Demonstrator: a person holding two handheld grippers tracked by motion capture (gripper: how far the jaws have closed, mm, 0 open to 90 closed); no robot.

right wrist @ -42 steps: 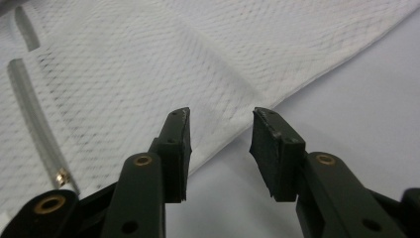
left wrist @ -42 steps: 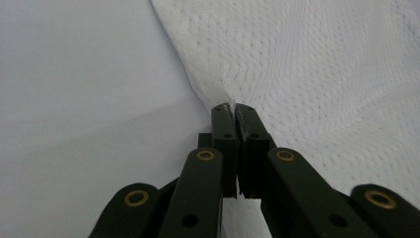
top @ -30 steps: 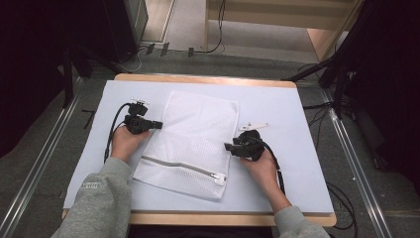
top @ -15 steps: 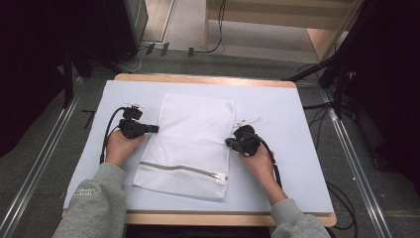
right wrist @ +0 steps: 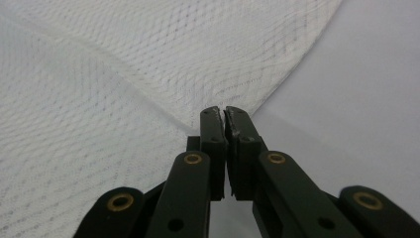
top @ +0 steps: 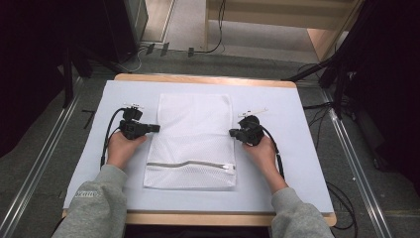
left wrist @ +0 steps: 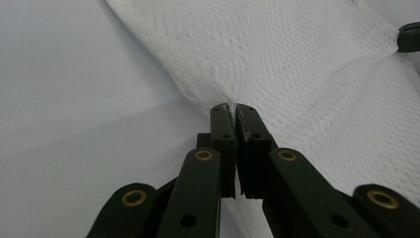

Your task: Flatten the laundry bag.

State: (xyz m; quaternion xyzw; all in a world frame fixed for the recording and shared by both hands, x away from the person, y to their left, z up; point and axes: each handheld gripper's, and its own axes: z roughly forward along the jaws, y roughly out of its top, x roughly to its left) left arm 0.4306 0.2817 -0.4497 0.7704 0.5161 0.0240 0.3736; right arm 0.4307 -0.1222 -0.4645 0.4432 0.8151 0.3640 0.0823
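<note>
Near edge: sleeves, hands came in from bottom. Mesh bag [top: 194,141] lay flat mid-table on white mat [top: 297,163], zipper [top: 190,164] shut along near end. Left gripper [top: 157,128] clenched on bag's left edge; mesh bunched at jaws in left gripper view. Right gripper [top: 231,133] had just been closing, pinched right edge, fabric caught between pads. Judgement: both side grips made, bag squared up; lift, fold or shift not yet begun. Far end of bag lay smooth, untouched.

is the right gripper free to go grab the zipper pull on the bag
Probably not yet: the right gripper is shut on the bag's right edge. The zipper pull lies uncovered just below it, so it would have to let go first.
</note>
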